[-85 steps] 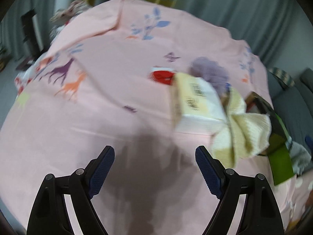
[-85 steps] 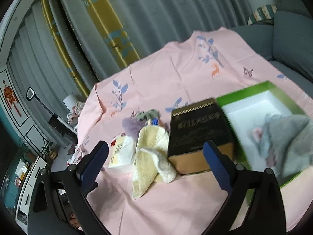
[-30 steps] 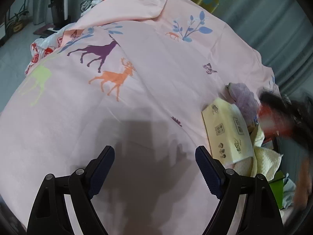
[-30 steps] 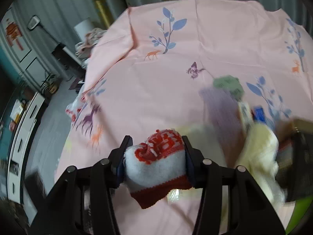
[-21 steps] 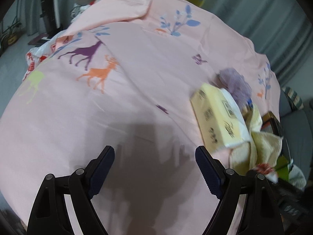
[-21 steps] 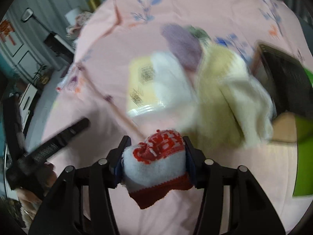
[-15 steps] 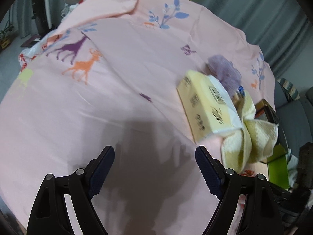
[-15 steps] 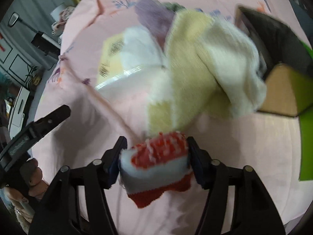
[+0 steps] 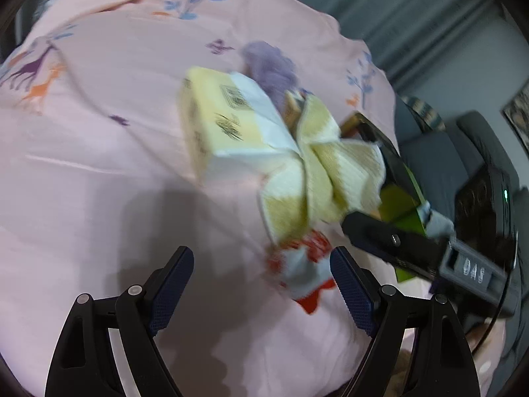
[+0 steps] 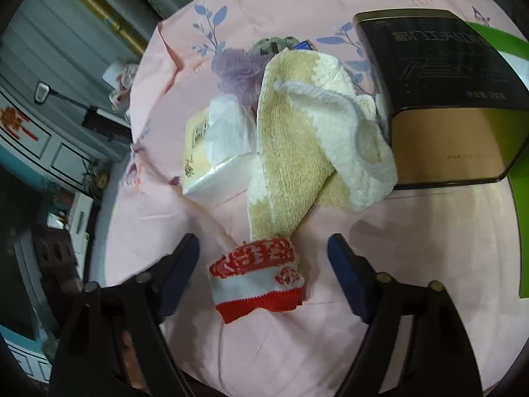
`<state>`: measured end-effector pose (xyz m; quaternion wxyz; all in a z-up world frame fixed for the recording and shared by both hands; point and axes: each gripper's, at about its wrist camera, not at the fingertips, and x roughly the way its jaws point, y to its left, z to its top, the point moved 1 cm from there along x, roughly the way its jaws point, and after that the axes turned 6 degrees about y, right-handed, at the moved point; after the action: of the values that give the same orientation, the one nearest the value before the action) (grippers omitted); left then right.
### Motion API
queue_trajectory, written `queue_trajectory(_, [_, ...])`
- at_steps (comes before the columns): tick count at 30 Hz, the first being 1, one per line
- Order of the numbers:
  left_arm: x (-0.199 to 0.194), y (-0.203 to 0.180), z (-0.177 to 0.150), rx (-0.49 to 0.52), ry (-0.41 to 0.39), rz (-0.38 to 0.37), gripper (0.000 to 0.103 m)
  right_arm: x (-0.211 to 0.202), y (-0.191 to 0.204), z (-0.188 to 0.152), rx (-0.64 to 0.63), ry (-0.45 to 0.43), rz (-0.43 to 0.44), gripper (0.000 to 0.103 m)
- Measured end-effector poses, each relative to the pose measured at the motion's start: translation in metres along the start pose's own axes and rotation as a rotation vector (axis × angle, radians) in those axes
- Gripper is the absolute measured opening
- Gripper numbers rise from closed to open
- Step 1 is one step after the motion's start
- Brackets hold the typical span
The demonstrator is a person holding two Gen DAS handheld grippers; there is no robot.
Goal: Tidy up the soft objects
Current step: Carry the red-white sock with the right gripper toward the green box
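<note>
The red and white knitted cloth (image 10: 258, 276) lies folded on the pink sheet (image 10: 429, 248), between the fingers of my right claw (image 10: 263, 271) but touching neither; the jaws stand wide apart and hold nothing. The knit is ribbed, with a red patterned band on top, a white middle and a scalloped red hem. Its far edge just meets the lower end of the yellow and cream towel (image 10: 307, 152), a thick looped weave, folded over itself and draped down from between the tissue pack (image 10: 218, 145) and the black and gold tin (image 10: 446, 99). The tissue pack is a soft block in glossy film, pale yellow and white; the tin is hard-edged with rounded corners and a gold front face. Behind the towel sit a fuzzy purple puff (image 10: 238, 72) and a small green one (image 10: 274, 44). A green box edge (image 10: 519, 231) shows at right, past the tin. The sheet near me, right of the knitted cloth, is bare and smooth. From my left claw (image 9: 261, 284), also wide open and empty, the knitted cloth (image 9: 301, 264) is blurred, just ahead of the right finger, with bare sheet (image 9: 99, 165) to the left.
</note>
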<state>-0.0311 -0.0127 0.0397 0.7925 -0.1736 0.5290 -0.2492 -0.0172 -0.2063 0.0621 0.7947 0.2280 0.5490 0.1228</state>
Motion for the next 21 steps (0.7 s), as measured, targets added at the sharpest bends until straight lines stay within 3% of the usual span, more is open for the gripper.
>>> queue_trajectory(2, [0.006,-0.006,-0.004,0.016,0.016,-0.006,0.085,0.002,-0.002,-0.003,0.011,0.021,0.023,0.063])
queue_trajectory(7, [0.018,-0.015,-0.009,0.058,0.041,0.002,0.070,0.017,-0.012,-0.002,0.039,0.097,0.042,0.059])
queue_trajectory(9, [0.021,-0.015,-0.009,0.057,0.046,0.011,0.053,0.021,-0.016,-0.004,0.053,0.118,0.055,0.059])
queue_trajectory(14, [0.026,-0.012,-0.008,0.054,0.055,-0.012,0.043,0.025,-0.021,-0.007,0.061,0.145,0.056,0.059])
queue_trajectory(16, [0.027,-0.013,-0.008,0.055,0.056,-0.018,0.039,0.025,-0.021,-0.006,0.051,0.143,0.058,0.055])
queue_trajectory(18, [0.028,-0.015,-0.009,0.070,0.061,-0.008,0.035,0.028,-0.020,-0.008,0.048,0.156,0.080,0.044])
queue_trajectory(21, [0.029,-0.016,-0.009,0.080,0.057,0.001,0.033,0.030,-0.018,-0.007,0.031,0.155,0.080,0.041])
